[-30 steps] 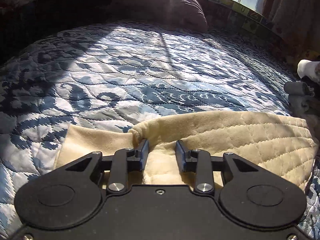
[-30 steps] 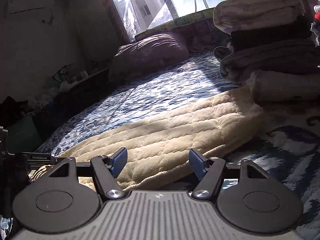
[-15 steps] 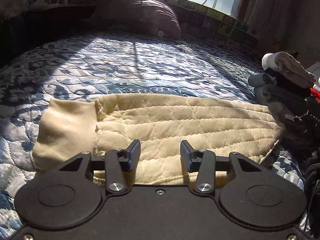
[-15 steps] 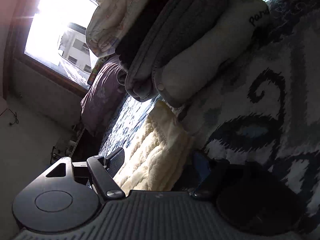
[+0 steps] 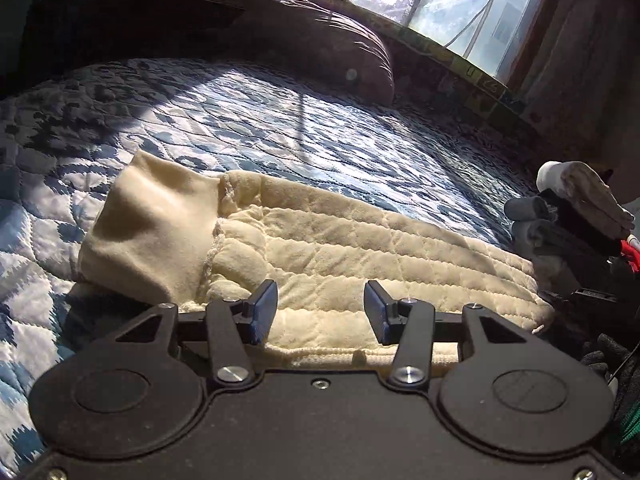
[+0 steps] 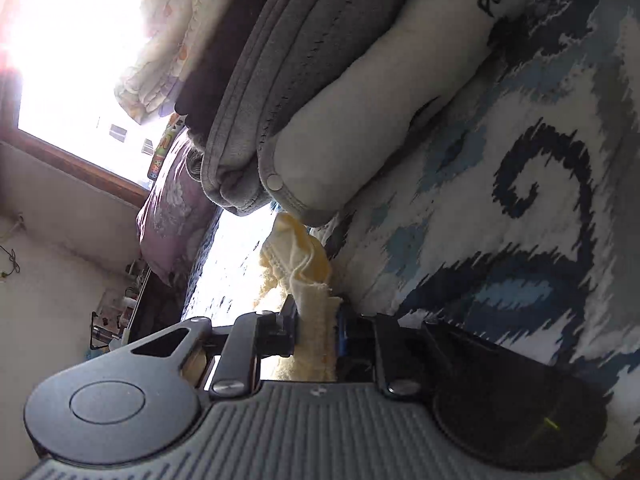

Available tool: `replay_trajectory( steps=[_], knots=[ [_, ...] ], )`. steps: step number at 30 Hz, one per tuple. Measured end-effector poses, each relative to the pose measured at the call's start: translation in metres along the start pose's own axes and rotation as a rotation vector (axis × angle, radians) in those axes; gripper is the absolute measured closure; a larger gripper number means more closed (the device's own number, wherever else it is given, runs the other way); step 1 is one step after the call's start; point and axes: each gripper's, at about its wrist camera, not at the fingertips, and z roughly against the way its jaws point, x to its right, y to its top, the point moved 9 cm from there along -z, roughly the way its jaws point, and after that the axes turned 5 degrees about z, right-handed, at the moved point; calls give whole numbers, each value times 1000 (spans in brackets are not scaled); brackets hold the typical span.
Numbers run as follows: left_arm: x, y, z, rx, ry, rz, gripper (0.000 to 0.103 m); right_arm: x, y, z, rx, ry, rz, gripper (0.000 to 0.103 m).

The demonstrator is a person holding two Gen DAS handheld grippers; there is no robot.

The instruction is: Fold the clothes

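Left wrist view: left gripper (image 5: 318,310), jaws wide, hovers over the cream quilted garment (image 5: 360,256) lying lengthwise on the bed (image 5: 280,128); right wrist view: right gripper (image 6: 316,330) clamps its end beside the folded stack (image 6: 320,100), so carry that end over level.

Left hand-held gripper (image 5: 320,312) level, jaws apart; right hand-held gripper (image 6: 316,330) rolled sideways, clamped.

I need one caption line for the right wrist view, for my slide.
Right gripper shut on the cream garment's edge, beside folded clothes stacked on the bed.

Open left tool (image 5: 320,312) over cream garment (image 5: 360,248).
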Motion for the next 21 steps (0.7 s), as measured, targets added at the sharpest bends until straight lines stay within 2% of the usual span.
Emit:
replay_trajectory(
  steps=[5, 8, 12, 16, 17, 19, 21],
  knots=[
    [-41, -11, 34, -2, 6, 332, 40, -14, -6, 32, 22, -45, 1, 86],
    [-68, -22, 28, -51, 34, 455, 40, -24, -6, 59, 35, -55, 11, 86],
    [-96, -1, 17, -4, 6, 592, 40, -30, -6, 103, 51, -66, 11, 87],
    [-110, 23, -9, -25, -9, 639, 34, 3, -14, 171, 59, -95, -37, 87],
    [-107, 27, -16, -38, -20, 632, 32, 13, -17, 181, 58, -105, -53, 87],
    [-97, 35, -31, -71, -45, 595, 21, 28, -24, 192, 49, -129, -74, 87],
    [-91, 37, -29, -93, -66, 570, 18, 40, -32, 198, 45, -141, -113, 88]
  ],
)
